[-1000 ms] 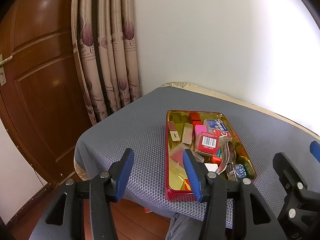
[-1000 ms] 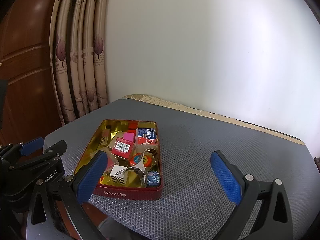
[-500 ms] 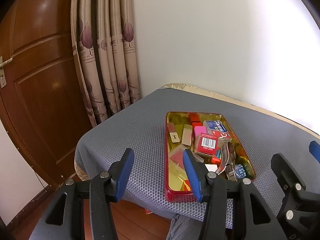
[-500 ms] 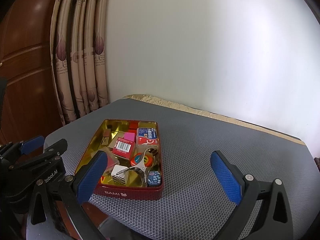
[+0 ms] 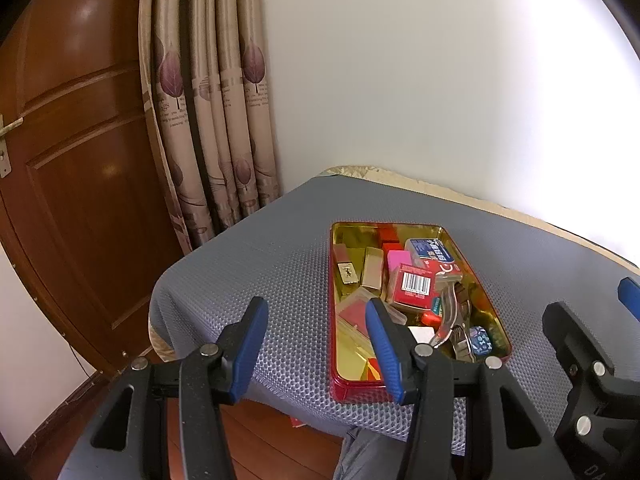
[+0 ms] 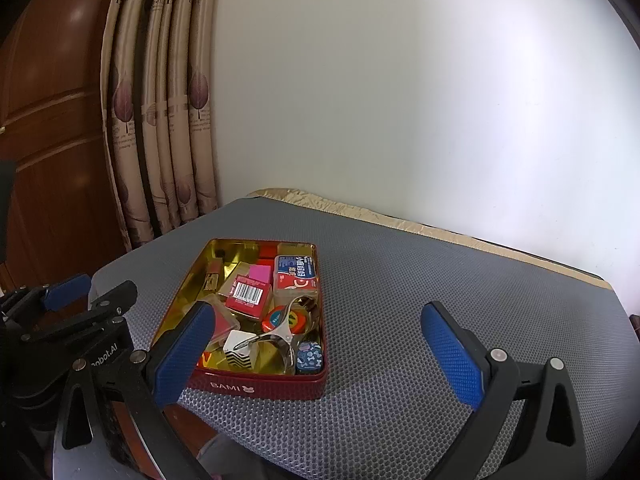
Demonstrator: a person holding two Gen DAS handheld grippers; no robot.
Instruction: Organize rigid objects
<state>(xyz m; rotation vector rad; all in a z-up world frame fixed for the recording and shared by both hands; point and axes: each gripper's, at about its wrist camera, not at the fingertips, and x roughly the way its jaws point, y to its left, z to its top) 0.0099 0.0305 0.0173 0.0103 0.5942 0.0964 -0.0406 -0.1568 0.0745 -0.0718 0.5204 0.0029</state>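
Note:
A red tin (image 6: 260,385) with a gold inside sits on the grey mat at the table's front left; it also shows in the left wrist view (image 5: 478,276). It holds several small things: a red barcode box (image 6: 246,295), a blue and red box (image 6: 297,274), a metal clip (image 6: 276,338), a pink block (image 6: 260,272) and gold pieces (image 5: 373,268). My left gripper (image 5: 316,350) is open and empty above the table's front edge, left of the tin. My right gripper (image 6: 320,356) is open and empty, its left finger over the tin's near corner.
The grey mat (image 6: 420,300) covers the table, with bare mat right of the tin. A patterned curtain (image 5: 212,120) and a wooden door (image 5: 72,160) stand to the left. A white wall is behind the table.
Both grippers have drifted slightly; the view of the tin has shifted a little. Nothing was taken hold of or let go.

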